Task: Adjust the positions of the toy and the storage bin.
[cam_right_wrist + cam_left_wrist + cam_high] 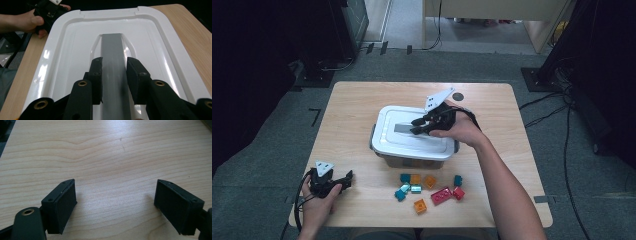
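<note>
I see the table [357,105] carrying a white box [412,161] at its centre, lid [399,137] on. My right gripper [416,126] sits over the lid, jaws closed on its grey handle [113,53]. Bricks [427,190] lie scattered near the box's front. My left gripper [346,179] rests at the near left, jaws wide apart, holding nothing.

Soft overhead light puts glare on the white lid [62,65] and pale table [107,157]; the room's edges are dark.
</note>
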{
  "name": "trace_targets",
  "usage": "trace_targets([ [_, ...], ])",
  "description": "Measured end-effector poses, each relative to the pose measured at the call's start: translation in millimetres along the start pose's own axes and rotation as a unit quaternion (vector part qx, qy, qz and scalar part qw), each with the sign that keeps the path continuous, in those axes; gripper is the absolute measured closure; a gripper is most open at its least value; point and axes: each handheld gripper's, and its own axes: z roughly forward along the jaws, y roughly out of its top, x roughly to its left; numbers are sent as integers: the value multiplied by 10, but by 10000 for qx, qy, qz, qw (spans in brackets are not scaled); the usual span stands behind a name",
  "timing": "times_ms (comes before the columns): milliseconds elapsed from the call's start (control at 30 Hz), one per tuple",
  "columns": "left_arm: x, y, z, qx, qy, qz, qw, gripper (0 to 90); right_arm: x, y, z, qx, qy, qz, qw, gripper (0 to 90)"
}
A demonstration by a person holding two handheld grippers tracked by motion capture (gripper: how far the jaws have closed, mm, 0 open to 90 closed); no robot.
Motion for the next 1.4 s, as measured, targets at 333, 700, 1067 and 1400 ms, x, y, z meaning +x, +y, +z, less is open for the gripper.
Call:
trace_targets([
  [333,-1,0,0,2,-16,16,10000,176,49,53,-159,-111,-203,202,9995,681],
  [700,0,9,9,-5,-58,56,10000,176,93,46,-338,-223,-475,484,9975,681],
  [1067,3,9,9,-6,-74,66,10000,177,102,-27,-607,-325,-1477,838,9849,681],
  [1400,6,10,9,2,-86,85,9999,177,72,-152,-784,-438,-1797,1021,9774,681],
])
